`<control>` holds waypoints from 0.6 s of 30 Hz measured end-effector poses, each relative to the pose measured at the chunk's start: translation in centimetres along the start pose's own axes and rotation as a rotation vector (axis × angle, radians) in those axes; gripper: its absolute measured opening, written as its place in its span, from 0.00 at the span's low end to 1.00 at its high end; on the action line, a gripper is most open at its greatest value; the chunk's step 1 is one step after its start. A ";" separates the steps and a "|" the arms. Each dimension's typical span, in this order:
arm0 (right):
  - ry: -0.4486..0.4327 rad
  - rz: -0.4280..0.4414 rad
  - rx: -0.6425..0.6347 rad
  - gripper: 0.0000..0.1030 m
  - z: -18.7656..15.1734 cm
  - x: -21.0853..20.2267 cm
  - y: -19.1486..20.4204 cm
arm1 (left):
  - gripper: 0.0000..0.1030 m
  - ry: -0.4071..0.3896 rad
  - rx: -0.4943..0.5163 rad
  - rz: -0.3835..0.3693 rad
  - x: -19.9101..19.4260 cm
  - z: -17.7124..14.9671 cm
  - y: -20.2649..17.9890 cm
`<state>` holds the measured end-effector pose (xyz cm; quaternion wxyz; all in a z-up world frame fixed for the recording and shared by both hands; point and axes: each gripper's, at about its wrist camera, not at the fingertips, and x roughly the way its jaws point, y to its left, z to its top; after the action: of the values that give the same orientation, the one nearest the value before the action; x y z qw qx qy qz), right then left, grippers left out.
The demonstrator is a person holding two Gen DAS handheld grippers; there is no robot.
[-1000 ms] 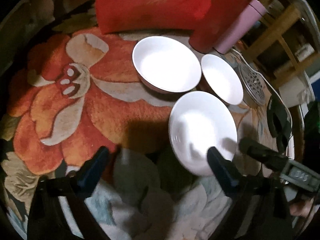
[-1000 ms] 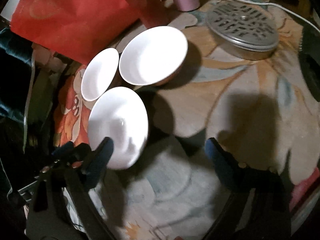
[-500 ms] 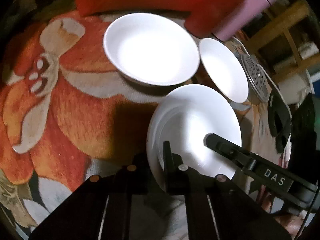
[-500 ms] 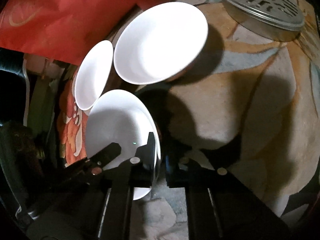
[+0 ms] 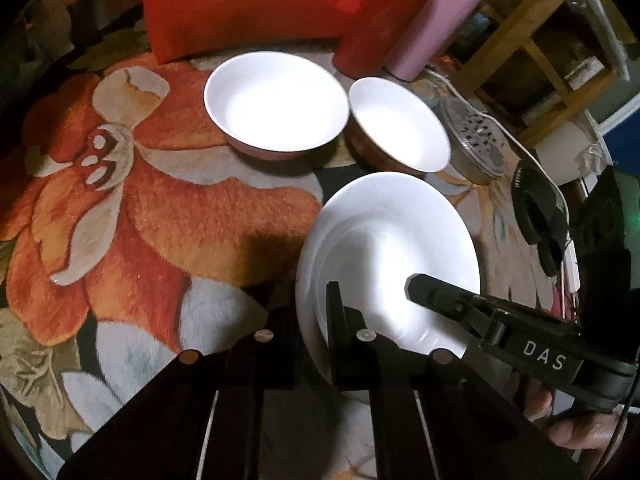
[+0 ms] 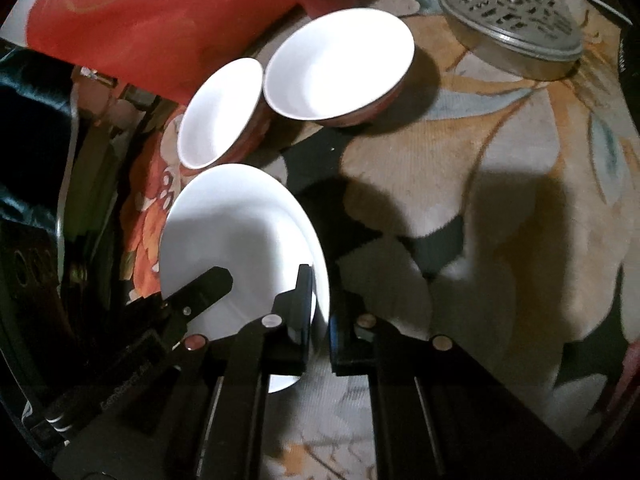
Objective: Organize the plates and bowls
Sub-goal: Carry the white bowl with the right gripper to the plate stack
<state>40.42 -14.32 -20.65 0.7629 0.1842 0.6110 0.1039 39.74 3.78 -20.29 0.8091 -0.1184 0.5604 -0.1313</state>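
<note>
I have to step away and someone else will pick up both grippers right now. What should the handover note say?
Left gripper: shut on the near-left rim of the white plate.
Right gripper: shut on the same plate's opposite rim.
Both sets of jaws have just closed on it.
Large bowl and small bowl: side by side behind the plate on the floral cloth, not stacked.
Done: the plate is gripped on both sides.
Left: place the plate and sort both bowls.

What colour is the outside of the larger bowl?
Reddish-pink outside, white inside: larger bowl, clearest in the left wrist view.
</note>
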 end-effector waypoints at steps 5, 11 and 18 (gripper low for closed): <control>-0.006 -0.019 -0.036 0.08 -1.2 -2.7 0.8 | 0.07 -0.040 0.021 -0.018 -2.7 -0.9 -1.8; -0.022 -0.051 -0.036 0.08 -2.3 -6.7 0.3 | 0.07 -0.059 0.065 -0.057 -5.3 -1.8 -4.5; -0.079 -0.092 0.011 0.08 -4.5 -11.4 -1.4 | 0.07 -0.068 0.147 -0.102 -7.1 -3.2 -9.1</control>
<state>33.27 -19.31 -11.89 0.7895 0.1640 0.5886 0.0583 33.64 -2.41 -12.08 0.8265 -0.0914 0.5145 -0.2092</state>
